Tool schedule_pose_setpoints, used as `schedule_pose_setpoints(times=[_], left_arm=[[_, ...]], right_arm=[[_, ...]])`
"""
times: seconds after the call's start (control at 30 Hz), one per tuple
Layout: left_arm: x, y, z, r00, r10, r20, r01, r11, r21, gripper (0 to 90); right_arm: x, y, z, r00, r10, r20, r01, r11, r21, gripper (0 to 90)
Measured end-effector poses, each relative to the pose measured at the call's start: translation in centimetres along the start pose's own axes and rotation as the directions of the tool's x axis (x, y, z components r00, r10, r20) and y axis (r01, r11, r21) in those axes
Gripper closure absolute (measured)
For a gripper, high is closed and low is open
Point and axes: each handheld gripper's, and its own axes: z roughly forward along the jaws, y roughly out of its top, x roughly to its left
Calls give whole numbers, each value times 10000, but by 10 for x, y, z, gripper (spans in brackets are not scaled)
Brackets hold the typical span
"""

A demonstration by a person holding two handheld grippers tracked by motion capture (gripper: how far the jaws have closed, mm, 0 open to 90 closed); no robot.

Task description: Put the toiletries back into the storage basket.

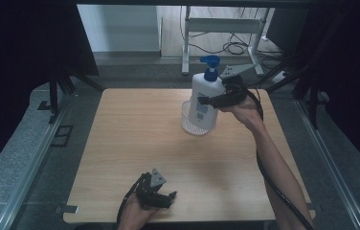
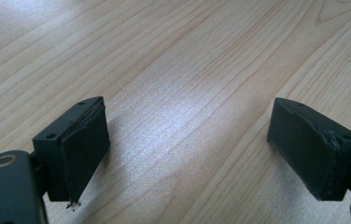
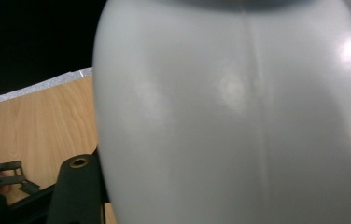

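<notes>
A white pump bottle (image 1: pixel 204 96) with a blue pump head stands upright over a clear mesh basket (image 1: pixel 188 123) at the table's far middle. Whether its base rests in the basket or hangs just above, I cannot tell. My right gripper (image 1: pixel 208 101) is shut on the bottle's side, and the bottle's white body (image 3: pixel 239 121) looms close in the right gripper view. My left gripper (image 1: pixel 167 196) lies low at the table's near edge. In the left gripper view my left gripper (image 2: pixel 190 149) is open, nothing but bare wood between its pads.
The light wooden table (image 1: pixel 140 139) has grey floor on both sides. A white metal frame (image 1: pixel 221 28) and cables stand beyond the far edge. Black curtains hang left and right.
</notes>
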Motion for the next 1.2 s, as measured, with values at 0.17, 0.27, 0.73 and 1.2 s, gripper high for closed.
schedule_pose_setpoints(times=[0.17, 0.27, 0.73, 1.2], left_arm=[[0, 0, 0, 10000, 5, 0, -5, 10000, 3, 122], [0, 0, 0, 10000, 3, 4, -3, 10000, 2, 122], [0, 0, 0, 10000, 17, 6, -17, 10000, 10, 122], [0, 0, 0, 10000, 39, 16, -39, 10000, 44, 122]], right_arm=[[-8, 3, 3, 10000, -31, 75, 30, 10000, 34, 377], [-13, 5, 6, 9999, -100, 109, 99, 9999, 92, 377], [-30, 9, 24, 9990, -180, 417, 170, 9996, 235, 377], [-44, 3, 49, 9979, -237, 599, 213, 9990, 400, 377]])
